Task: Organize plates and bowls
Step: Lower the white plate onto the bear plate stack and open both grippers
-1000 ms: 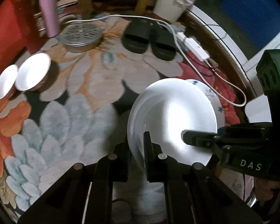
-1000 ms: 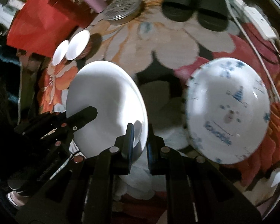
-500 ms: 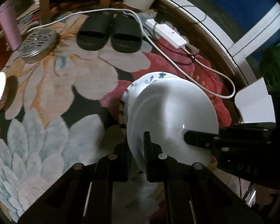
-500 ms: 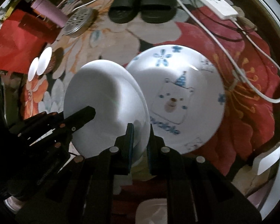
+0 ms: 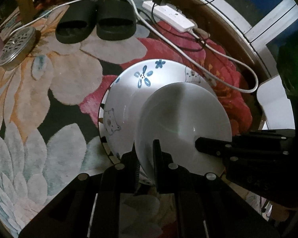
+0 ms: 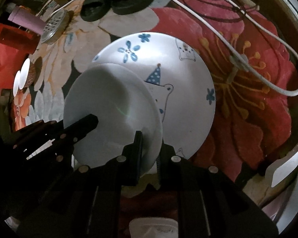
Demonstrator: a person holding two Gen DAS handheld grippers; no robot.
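Two grippers, left gripper (image 5: 146, 154) and right gripper (image 6: 150, 148), are both clamping the plain white plate (image 5: 180, 123) by opposite rims, hovering it tilted over the patterned plate (image 6: 180, 75) on the rug. Risking: uneven release, rim slipping, plate clattering off-centre onto the lower one.

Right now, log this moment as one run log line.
left claw: shut on white plate | right claw: shut on white plate | plate over: bear plate on rug
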